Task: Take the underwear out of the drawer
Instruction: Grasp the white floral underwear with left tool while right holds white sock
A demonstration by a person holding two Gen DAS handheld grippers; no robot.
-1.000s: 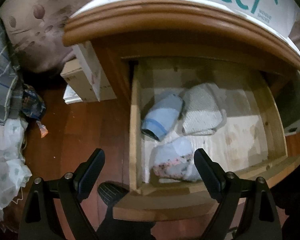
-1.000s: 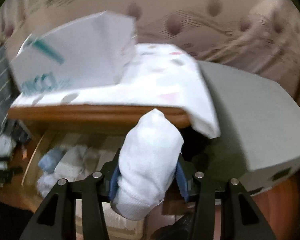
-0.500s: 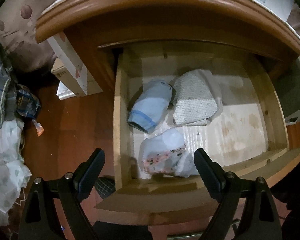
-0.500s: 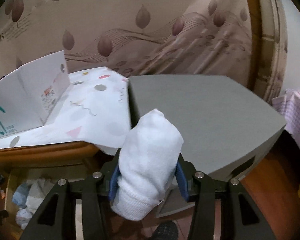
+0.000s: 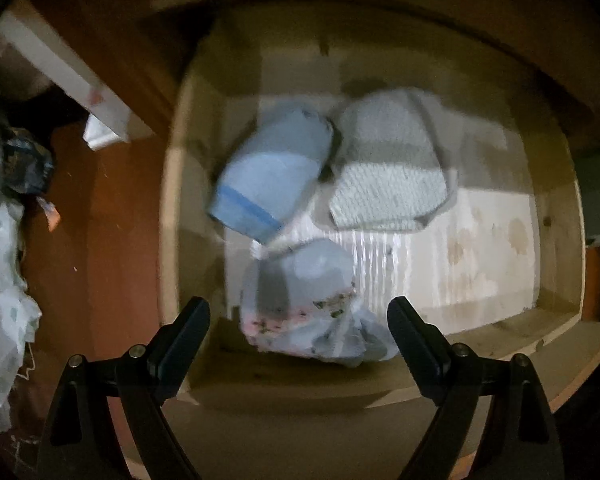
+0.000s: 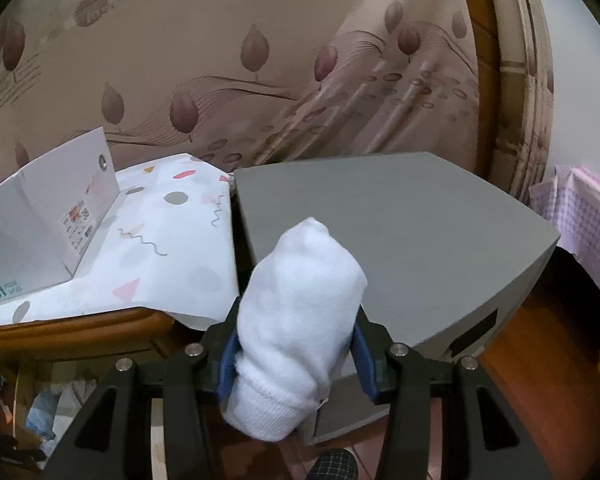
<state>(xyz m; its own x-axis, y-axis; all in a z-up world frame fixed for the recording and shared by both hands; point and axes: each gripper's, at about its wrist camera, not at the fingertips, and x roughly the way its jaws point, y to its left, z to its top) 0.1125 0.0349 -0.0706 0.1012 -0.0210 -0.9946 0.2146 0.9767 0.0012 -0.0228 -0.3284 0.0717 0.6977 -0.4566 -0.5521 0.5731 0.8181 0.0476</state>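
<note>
Wooden drawer [image 5: 172,216] stands pulled out over a red-brown floor [image 5: 100,220]; stained paper liner [image 5: 480,248] covers its bottom. Patterned wallpaper [image 6: 260,80] lies behind. A white box [image 6: 40,232] sits on a spotted cloth [image 6: 172,240], a grey box [image 6: 400,232] to its right. Three folded underwear pieces lie in the drawer: blue one [image 5: 272,176] far left, white textured one [image 5: 388,172] far right, floral one [image 5: 304,300] near. Left gripper [image 5: 298,320] hangs above the floral one, jaws released. Right gripper [image 6: 296,344] jaws grasp one white roll [image 6: 300,312], outside the drawer.
</note>
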